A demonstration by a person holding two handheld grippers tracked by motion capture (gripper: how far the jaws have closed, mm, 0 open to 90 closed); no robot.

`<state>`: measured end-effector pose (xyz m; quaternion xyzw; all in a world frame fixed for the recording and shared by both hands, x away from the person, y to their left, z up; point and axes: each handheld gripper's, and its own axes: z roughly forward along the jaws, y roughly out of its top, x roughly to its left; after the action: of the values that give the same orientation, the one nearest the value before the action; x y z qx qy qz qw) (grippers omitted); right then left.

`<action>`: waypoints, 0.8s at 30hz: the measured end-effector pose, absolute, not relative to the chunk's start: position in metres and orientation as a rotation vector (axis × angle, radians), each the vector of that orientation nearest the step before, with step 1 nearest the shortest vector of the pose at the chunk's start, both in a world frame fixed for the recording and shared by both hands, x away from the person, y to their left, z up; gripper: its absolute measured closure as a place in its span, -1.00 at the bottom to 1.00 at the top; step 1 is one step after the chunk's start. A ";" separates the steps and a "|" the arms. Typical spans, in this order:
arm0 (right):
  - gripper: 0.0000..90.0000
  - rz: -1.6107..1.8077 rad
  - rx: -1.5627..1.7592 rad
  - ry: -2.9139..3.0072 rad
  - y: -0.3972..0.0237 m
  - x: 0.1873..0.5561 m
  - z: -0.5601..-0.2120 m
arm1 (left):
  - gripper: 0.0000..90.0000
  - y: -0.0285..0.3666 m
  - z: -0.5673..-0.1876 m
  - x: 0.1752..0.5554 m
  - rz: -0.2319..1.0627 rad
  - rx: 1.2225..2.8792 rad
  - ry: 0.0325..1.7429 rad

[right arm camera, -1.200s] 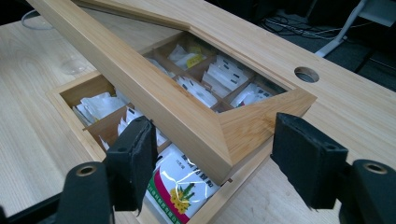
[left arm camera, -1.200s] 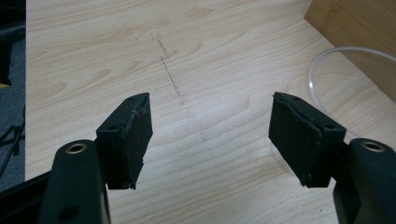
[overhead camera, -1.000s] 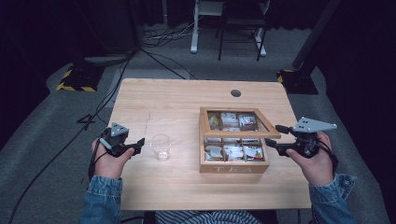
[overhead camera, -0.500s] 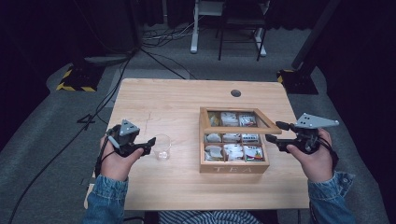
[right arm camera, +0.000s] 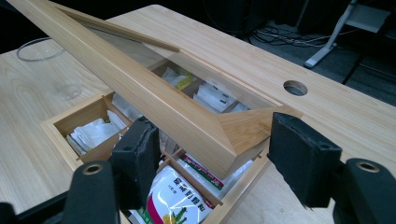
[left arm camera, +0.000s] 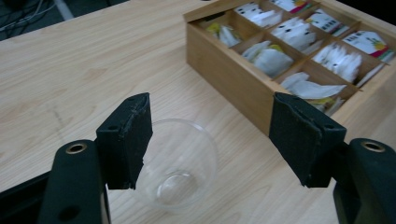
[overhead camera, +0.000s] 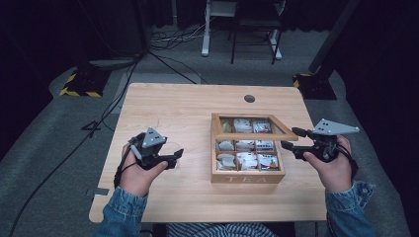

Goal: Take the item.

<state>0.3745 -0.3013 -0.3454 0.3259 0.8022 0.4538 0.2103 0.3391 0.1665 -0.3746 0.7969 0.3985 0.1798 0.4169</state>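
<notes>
So far my right gripper (right arm camera: pixel 215 158), jaws closing around its corner, props the tea box (overhead camera: pixel 247 177) lid (right arm camera: pixel 140 88) half-raised; my left gripper (left arm camera: pixel 210 140), jaws apart, hovers over the plastic cup (left arm camera: pixel 180 163) near the table's left edge.

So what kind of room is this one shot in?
Probably a lab or studio set up for recording, not a home: a lone light wooden table on grey carpet, loose black cables across the floor, yellow-black hazard-striped stand bases, dark surroundings.
</notes>
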 end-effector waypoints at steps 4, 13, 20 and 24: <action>-0.23 1.264 0.909 2.227 -0.301 0.374 -0.346 | -0.30 0.150 -0.379 0.341 0.432 2.017 0.955; -0.23 1.255 0.904 2.230 -0.301 0.374 -0.347 | -0.24 0.115 -0.380 0.339 0.365 2.030 0.834; -0.23 1.256 0.906 2.231 -0.301 0.375 -0.348 | -0.19 0.089 -0.389 0.341 0.306 2.035 0.789; -0.23 1.251 0.902 2.232 -0.301 0.376 -0.348 | -0.16 0.077 -0.395 0.342 0.292 2.071 0.764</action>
<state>0.3757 -0.3007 -0.3477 0.3249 0.8038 0.4507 0.2125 0.3422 0.0771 -0.3952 0.8345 0.3078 0.1178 0.4415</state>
